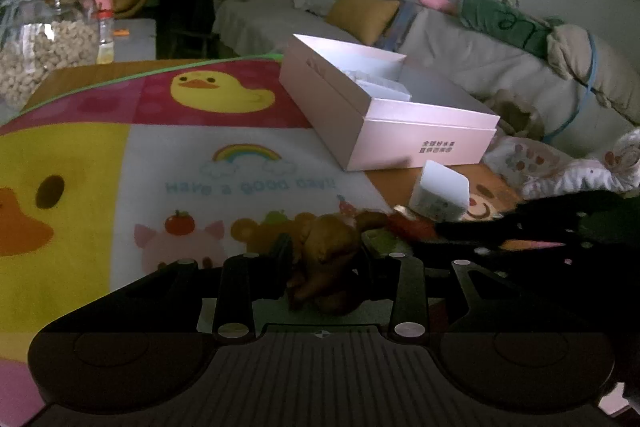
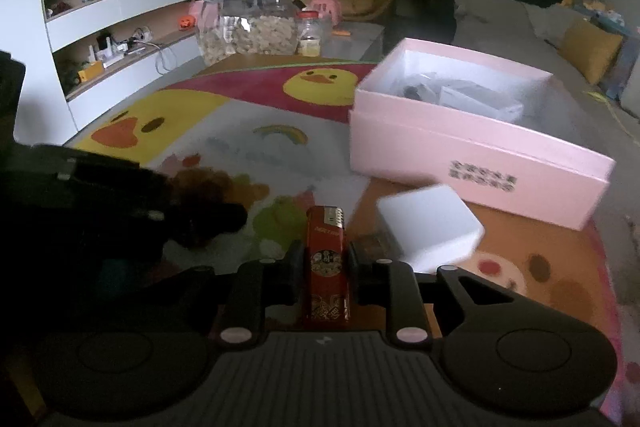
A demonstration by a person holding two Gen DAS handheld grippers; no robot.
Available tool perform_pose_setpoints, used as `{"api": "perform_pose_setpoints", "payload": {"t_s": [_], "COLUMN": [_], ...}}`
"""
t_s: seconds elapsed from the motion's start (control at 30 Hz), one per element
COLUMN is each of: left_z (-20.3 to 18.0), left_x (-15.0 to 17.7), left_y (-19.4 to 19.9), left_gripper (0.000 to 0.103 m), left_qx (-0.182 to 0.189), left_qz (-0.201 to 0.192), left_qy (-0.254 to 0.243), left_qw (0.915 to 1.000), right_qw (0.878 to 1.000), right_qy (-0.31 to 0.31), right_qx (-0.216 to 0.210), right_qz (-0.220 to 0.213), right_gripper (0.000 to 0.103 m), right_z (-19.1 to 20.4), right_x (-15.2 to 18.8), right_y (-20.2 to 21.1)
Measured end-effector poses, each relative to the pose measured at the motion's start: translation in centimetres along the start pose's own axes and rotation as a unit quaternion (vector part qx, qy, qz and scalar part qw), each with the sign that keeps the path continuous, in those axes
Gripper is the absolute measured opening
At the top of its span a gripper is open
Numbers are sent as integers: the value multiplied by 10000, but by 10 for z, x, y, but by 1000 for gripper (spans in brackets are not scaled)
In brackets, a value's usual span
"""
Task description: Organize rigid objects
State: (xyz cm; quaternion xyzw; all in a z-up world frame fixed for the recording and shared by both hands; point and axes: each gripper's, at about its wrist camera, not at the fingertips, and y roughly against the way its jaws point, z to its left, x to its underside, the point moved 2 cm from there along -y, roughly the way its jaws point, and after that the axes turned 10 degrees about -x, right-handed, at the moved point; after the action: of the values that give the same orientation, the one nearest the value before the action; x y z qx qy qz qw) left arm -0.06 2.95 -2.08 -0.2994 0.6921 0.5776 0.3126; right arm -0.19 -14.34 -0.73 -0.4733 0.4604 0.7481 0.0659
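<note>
My left gripper (image 1: 326,259) is shut on a brown figurine (image 1: 330,251), low over the cartoon mat (image 1: 180,163). My right gripper (image 2: 326,263) is shut on a red lighter (image 2: 326,263) that stands upright between its jaws. An open pink box (image 1: 416,143) sits ahead on the table, with white items inside; it also shows in the right wrist view (image 2: 472,155). A small white box (image 1: 440,191) lies just in front of the pink box, also seen in the right wrist view (image 2: 430,227). The right gripper appears as a dark shape at the right of the left wrist view.
A glass jar of snacks (image 2: 248,27) and a small red-capped jar (image 2: 310,33) stand at the table's far edge. A sofa with cushions (image 1: 360,15) lies beyond the table. A TV cabinet (image 2: 120,27) stands at the left.
</note>
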Motion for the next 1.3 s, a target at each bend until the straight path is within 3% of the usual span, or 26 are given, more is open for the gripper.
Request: {"api": "perform_pose_setpoints", "payload": {"t_s": [0.2,0.6,0.8,0.9,1.1,1.3], "left_z": [-2,-10,-23,-27,-37,-45], "left_x": [0,1,8,13,5,-58], "left_y": [1,2,12,20,40,64], "left_gripper": [39,39,39,33,32,32], "left_qx": [-54,-183,-264,-277,-142,296], "left_qz": [-12,45,108,65,-355,-1084], "left_qy": [-4,-98,-572,-564,-808,-624], "left_qw": [10000,9998,9980,9980,9960,9917], "right_qw": [9997,9997,9995,9989,9944,9835], "right_qy": [-177,-2,-118,-175,-317,-290], "right_qx": [159,246,207,297,504,805], "right_qz": [3,-35,-185,-326,-873,-1596], "right_gripper": [23,23,23,23,23,23], "right_z": [-9,-2,-4,-8,-21,-35], "right_x": [14,9,14,17,12,-19], "right_y": [19,9,33,49,91,124]}}
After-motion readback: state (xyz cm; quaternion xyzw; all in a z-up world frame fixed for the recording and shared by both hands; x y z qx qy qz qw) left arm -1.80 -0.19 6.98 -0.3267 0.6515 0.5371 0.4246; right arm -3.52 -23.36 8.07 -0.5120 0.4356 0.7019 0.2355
